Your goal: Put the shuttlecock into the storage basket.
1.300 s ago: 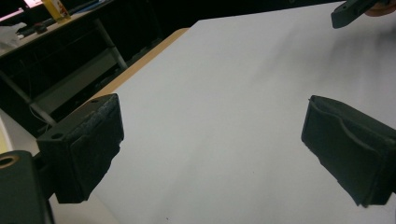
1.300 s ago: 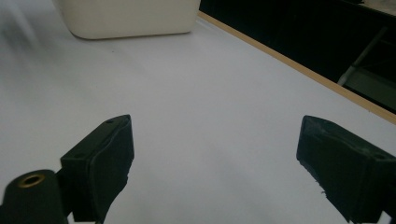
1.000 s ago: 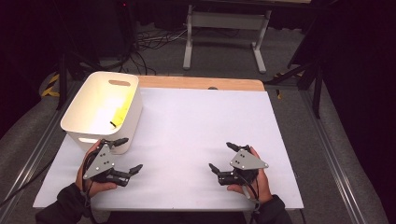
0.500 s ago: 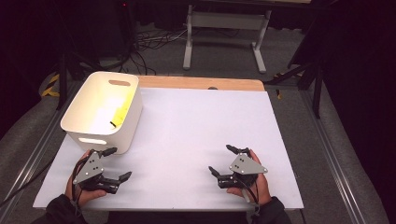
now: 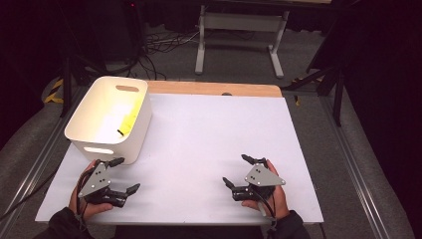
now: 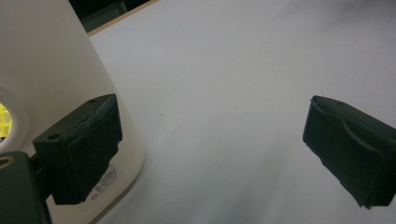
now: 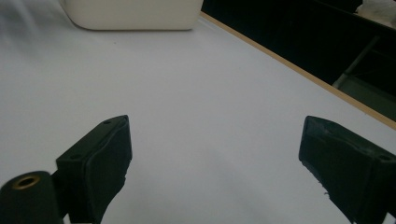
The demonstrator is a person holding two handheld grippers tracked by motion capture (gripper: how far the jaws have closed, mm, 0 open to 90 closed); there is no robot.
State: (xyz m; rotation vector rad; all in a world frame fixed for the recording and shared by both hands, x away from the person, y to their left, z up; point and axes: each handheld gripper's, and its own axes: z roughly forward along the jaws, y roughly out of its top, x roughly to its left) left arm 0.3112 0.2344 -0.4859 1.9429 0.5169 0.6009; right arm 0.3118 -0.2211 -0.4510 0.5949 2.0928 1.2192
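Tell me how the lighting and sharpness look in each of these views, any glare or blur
High view: the white bin glows yellow inside and its detail is washed out, while the surroundings beyond the table are dark. Left gripper view: the bin wall is sharp enough, the near tabletop smeared and soft. Right gripper view: the jaws are crisp, the tabletop streaks with blur at the upper left.

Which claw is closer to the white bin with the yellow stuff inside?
Likely the left claw: it sits open right beside the white plastic bin, one jaw next to its wall. The right claw, also open, rests apart from it across the white table.
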